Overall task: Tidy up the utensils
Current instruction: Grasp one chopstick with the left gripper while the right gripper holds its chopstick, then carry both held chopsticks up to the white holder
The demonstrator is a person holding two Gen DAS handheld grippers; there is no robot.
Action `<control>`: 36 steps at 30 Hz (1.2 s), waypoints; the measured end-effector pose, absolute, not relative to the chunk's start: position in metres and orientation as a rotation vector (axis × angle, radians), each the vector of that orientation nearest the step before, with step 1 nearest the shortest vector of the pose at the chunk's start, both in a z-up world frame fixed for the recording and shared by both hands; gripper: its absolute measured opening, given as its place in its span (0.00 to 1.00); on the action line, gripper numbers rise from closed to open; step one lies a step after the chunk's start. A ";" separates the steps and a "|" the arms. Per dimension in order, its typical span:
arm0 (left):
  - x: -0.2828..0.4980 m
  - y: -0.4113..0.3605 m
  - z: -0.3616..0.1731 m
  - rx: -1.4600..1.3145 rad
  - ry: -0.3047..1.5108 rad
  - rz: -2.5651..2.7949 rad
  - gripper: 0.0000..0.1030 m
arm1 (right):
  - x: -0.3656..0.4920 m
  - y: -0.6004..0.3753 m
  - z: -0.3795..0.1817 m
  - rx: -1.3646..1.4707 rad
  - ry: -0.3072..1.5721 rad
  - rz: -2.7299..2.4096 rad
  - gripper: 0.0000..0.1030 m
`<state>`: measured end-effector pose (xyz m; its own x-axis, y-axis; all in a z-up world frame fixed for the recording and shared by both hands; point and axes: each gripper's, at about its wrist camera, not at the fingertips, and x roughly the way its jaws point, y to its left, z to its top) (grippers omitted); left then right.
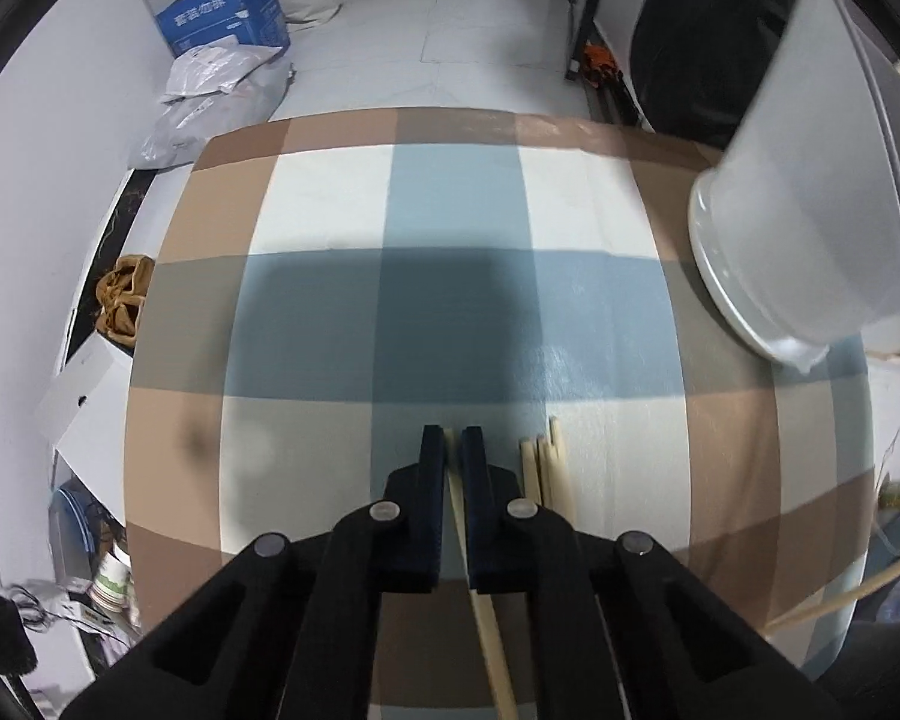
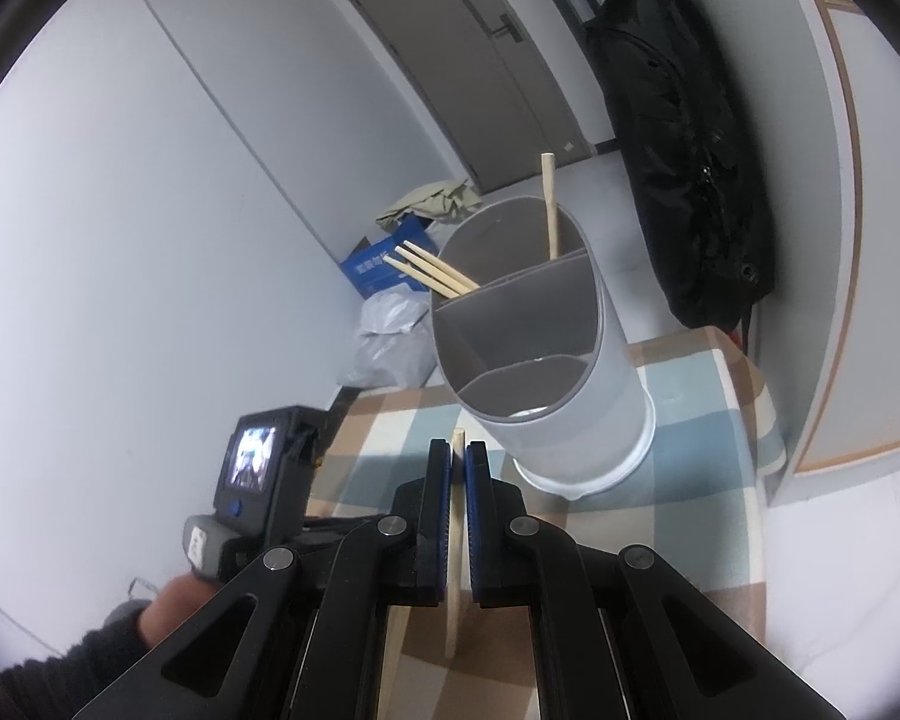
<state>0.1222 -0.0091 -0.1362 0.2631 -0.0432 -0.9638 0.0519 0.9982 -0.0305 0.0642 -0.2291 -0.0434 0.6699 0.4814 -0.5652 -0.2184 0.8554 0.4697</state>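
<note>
The sorting is standing roughly midway, judging by where the pale wooden chopsticks are lying. The tall white cylindrical holder with grey dividers is already carrying four sticks in its far compartments: three leaning out to its left and one standing upright at its back. Near the holder, the right gripper is clamping a single chopstick between narrow jaws. The left gripper is likewise pinching one chopstick off the checked blue, tan and white tablecloth, well short of the holder's base. A small bundle of loose chopsticks is still waiting on the cloth just beside that gripper. Hidden: the bundle's lower ends behind the gripper body, so I cannot count it; the holder's near compartments are looking empty, though their floors are only partly showing.
</note>
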 end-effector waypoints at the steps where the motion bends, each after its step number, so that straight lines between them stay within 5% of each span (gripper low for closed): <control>1: 0.122 -0.009 -0.135 -0.009 1.303 -0.064 0.01 | 0.065 -0.229 -0.044 0.379 0.739 0.405 0.04; 21: 0.042 0.001 -0.023 -0.179 0.808 -0.131 0.00 | 0.043 -0.196 -0.030 0.207 0.638 0.439 0.04; 36: 0.040 -0.001 0.006 -0.132 0.750 -0.186 0.00 | 0.028 -0.179 -0.022 0.139 0.575 0.431 0.04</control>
<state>0.0396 -0.0010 0.0056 0.7163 -0.2145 -0.6640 0.1205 0.9753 -0.1851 0.0276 -0.1788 -0.0224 0.7530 0.4319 -0.4965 -0.3555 0.9019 0.2454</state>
